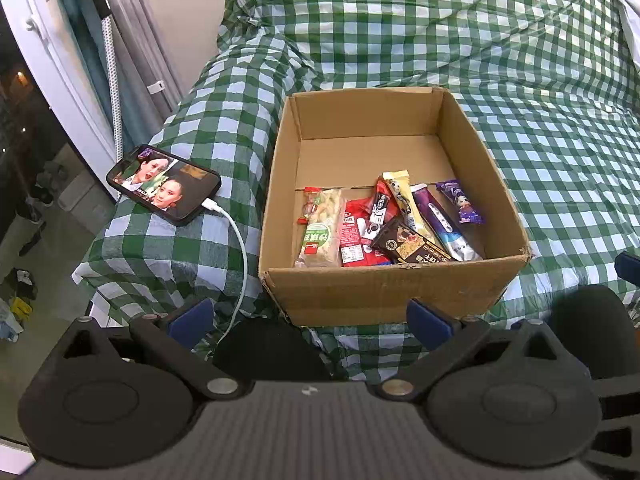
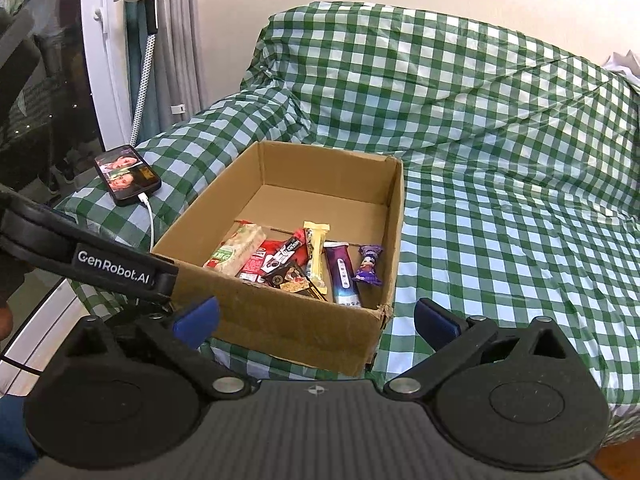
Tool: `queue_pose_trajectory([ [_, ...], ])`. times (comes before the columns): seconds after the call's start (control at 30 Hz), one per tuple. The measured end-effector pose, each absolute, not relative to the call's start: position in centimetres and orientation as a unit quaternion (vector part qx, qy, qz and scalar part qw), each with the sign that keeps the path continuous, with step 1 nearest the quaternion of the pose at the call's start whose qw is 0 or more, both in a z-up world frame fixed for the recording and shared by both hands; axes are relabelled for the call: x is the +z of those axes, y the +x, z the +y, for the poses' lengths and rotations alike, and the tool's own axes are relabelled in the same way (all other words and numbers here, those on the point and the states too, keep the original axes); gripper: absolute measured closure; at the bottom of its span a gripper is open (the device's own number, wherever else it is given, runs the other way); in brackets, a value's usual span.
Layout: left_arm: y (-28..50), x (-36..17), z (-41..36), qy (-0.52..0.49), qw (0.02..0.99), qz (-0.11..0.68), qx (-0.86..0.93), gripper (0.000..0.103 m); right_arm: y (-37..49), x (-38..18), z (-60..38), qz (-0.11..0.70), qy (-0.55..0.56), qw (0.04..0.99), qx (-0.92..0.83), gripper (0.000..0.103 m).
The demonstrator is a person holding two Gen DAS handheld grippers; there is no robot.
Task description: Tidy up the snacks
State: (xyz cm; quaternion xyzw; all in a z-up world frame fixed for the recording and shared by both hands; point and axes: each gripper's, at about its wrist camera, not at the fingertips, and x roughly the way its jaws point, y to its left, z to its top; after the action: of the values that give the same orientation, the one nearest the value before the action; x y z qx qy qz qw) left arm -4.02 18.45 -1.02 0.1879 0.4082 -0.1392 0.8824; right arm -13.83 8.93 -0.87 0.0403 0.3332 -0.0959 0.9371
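An open cardboard box (image 1: pixel 384 284) stands on a green-and-white checked cloth. It also shows in the right wrist view (image 2: pixel 288 320). Several wrapped snacks lie side by side in its near half: a green-labelled pack (image 1: pixel 320 232), a red pack (image 1: pixel 356 236), a dark bar (image 1: pixel 412 246), a yellow bar (image 1: pixel 404 200), a purple bar (image 1: pixel 444 224) and a small purple sweet (image 1: pixel 460 202). My left gripper (image 1: pixel 310 318) is open and empty, in front of the box's near wall. My right gripper (image 2: pixel 316 322) is open and empty, at the box's near right corner.
A phone (image 1: pixel 164 184) with a lit screen lies left of the box, with a white cable (image 1: pixel 240 264) trailing off the edge. The checked cloth (image 1: pixel 560 140) covers a raised hump behind the box. A window and curtain stand at the far left.
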Motion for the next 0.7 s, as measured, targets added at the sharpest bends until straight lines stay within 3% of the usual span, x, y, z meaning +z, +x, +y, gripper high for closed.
queue_pose_trajectory([
  [0.7, -4.29, -0.51, 18.61, 0.186, 0.885, 0.404, -0.137, 0.000, -13.96, -0.77, 9.14, 0.329, 0.036, 0.939, -0.094, 0.001],
])
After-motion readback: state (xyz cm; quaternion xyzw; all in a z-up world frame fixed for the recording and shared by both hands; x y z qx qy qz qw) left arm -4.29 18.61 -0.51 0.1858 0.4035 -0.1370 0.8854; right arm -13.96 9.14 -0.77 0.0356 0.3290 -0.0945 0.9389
